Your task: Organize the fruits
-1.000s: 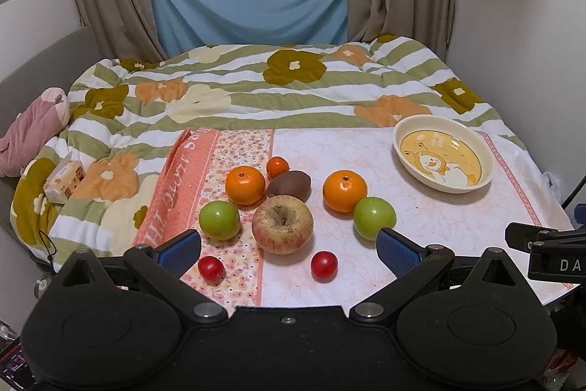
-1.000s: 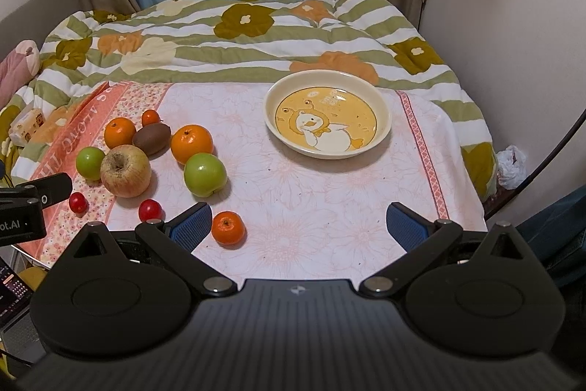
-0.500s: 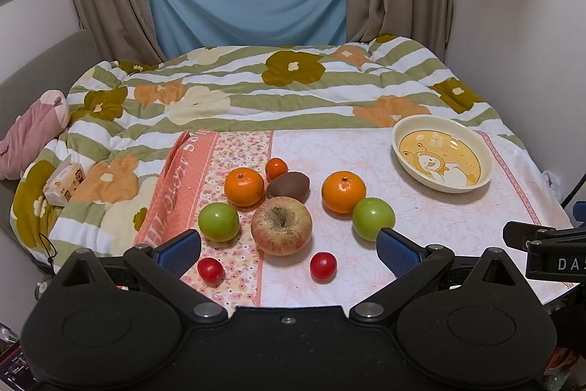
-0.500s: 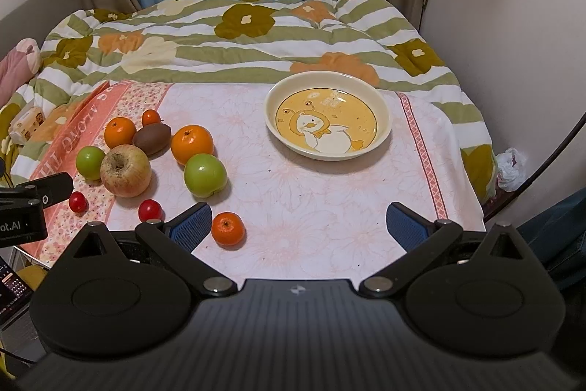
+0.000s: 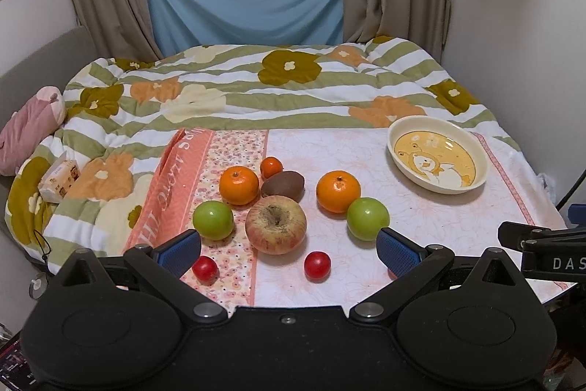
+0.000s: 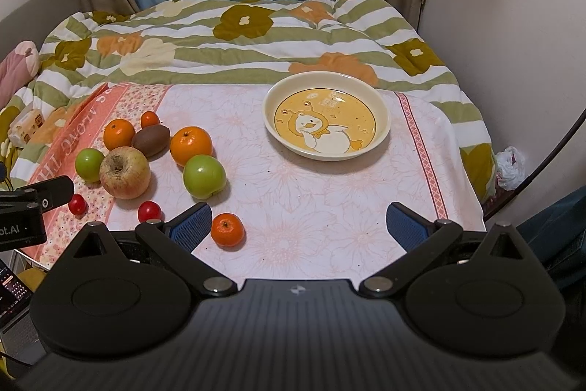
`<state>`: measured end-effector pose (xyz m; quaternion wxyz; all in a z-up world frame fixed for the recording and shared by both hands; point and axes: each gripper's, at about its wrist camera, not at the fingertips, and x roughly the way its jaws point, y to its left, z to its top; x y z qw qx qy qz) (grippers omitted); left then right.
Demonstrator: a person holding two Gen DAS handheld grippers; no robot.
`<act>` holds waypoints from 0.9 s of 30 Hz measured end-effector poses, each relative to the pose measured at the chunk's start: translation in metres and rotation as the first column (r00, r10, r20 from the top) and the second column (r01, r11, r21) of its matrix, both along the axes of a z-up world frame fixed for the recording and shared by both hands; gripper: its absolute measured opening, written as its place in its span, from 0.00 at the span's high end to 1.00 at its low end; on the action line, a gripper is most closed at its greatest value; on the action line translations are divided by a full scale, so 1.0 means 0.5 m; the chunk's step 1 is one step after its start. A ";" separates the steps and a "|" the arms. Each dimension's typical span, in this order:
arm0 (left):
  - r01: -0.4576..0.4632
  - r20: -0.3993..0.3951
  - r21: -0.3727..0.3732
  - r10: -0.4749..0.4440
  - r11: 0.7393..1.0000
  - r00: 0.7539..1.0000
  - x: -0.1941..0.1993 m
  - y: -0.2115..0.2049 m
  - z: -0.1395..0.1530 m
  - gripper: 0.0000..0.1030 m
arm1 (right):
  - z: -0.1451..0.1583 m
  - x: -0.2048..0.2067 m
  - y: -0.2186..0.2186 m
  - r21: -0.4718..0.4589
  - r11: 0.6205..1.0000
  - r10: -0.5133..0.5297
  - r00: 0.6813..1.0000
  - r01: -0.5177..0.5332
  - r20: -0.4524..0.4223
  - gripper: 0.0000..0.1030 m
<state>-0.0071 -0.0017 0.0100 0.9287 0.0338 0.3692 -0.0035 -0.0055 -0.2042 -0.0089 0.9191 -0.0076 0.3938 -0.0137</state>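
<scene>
Fruit lies in a cluster on the cloth-covered table: a large red-yellow apple (image 5: 275,224), two green apples (image 5: 212,220) (image 5: 367,218), two oranges (image 5: 238,185) (image 5: 338,191), a kiwi (image 5: 282,185), a small mandarin (image 5: 271,167) and two cherry tomatoes (image 5: 205,269) (image 5: 317,265). In the right wrist view another mandarin (image 6: 227,229) lies nearest, beside the left fingertip. A cream bowl (image 6: 381,131) with a yellow duck picture stands empty at the right. My left gripper (image 5: 288,250) is open, just short of the apple. My right gripper (image 6: 298,222) is open over bare cloth.
The table (image 6: 329,207) stands against a bed with a flowered striped quilt (image 5: 234,87). A pink plush (image 5: 25,131) and a tissue pack (image 5: 58,180) lie at the left. A wall is close on the right. A phone screen (image 6: 11,288) shows at the lower left.
Both views have shifted only slightly; the left gripper has crept a little nearer the fruit. No fruit has moved.
</scene>
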 end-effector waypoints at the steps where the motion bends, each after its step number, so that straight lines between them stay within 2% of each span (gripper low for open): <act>1: -0.001 0.000 0.005 0.001 1.000 1.000 0.000 -0.001 0.000 0.00 | 0.000 0.000 0.000 0.000 1.000 0.000 1.000 0.000 0.000 0.00; 27: -0.019 0.012 0.016 0.018 1.000 1.000 -0.009 0.003 0.010 0.00 | 0.015 0.003 -0.005 -0.002 1.000 0.009 1.000 -0.009 0.015 0.00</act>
